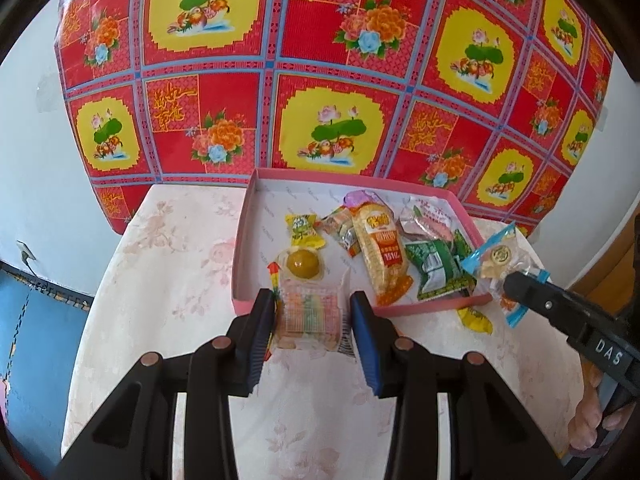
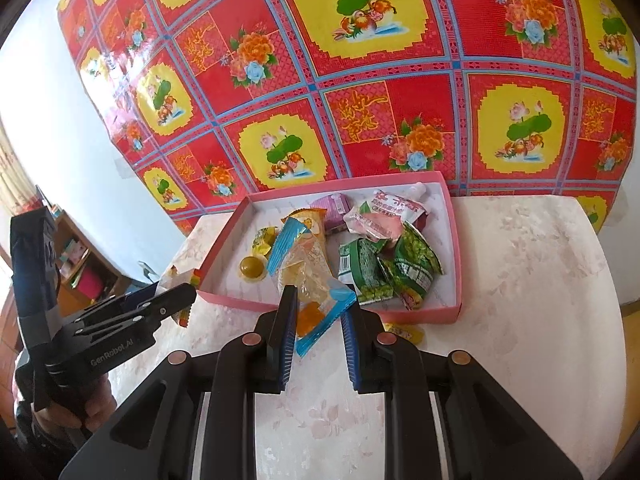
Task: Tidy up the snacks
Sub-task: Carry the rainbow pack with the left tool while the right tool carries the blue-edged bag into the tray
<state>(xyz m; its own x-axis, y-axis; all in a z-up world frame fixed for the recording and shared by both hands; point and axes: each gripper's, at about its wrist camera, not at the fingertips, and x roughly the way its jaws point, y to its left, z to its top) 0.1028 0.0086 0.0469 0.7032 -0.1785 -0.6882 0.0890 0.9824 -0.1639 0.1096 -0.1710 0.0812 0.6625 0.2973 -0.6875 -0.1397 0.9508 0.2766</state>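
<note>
While the left wrist view looks down over a pale floral tabletop (image 1: 168, 280), the left gripper (image 1: 312, 316) has its two blue pads clamped on a clear packet of rainbow-striped wafers (image 1: 310, 312), held just over the near edge of a pink tray (image 1: 242, 240). Inside the tray lie a round amber jelly cup (image 1: 303, 265), a yellow candy (image 1: 303, 232), a long orange cracker pack (image 1: 384, 256) and green packets (image 1: 436, 268). A small yellow packet (image 1: 476, 318) sits on the table just outside the tray's near edge.

In the right wrist view, the right gripper (image 2: 318, 320) has its fingers closed on a clear, blue-edged pastry packet (image 2: 316, 280), which stands up over the tray's near edge (image 2: 420, 314). The other gripper shows at the tabletop's left edge, beside the tray's near left corner.
</note>
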